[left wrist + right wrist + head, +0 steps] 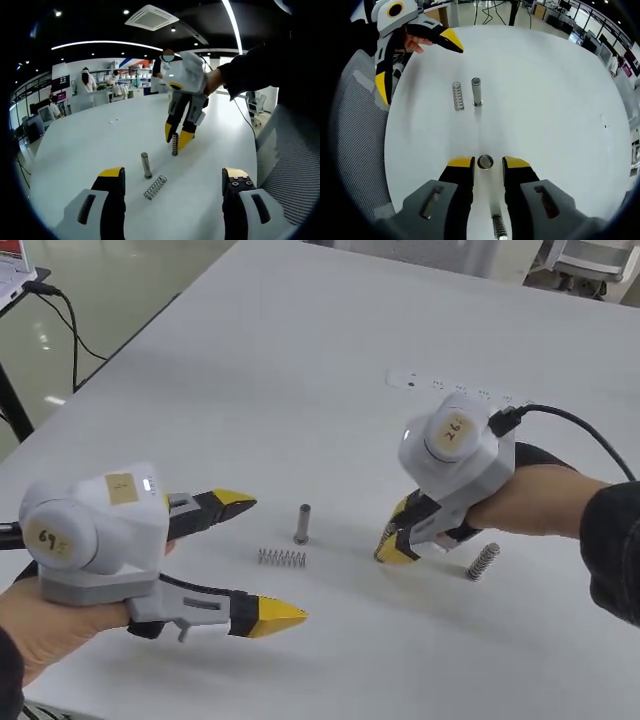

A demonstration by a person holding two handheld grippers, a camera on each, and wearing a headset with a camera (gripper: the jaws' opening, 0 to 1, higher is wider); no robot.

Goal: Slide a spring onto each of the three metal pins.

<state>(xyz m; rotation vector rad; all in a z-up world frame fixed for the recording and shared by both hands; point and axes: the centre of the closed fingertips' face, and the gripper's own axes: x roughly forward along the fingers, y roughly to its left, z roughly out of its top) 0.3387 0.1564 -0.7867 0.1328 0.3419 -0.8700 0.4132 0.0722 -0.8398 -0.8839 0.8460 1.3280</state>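
A bare metal pin [303, 523] [145, 165] [476, 91] stands upright mid-table, with a loose spring [281, 558] [155, 187] [457, 95] lying beside it. My left gripper [258, 558] [173, 175] [417, 65] is wide open, its jaws pointing at that pair and holding nothing. My right gripper [393, 545] [177, 136] [485, 162] points down, jaws narrowly apart on either side of a second upright pin [485, 161] [174, 144]; the left gripper view shows coils on that pin. Another spring [482, 561] [498, 227] lies on the table under the right gripper's body.
A white power strip [450, 388] lies further back on the white table [300, 360], and a black cable [570, 420] runs from the right gripper. The table's left edge drops to the floor. People stand at benches far behind in the left gripper view.
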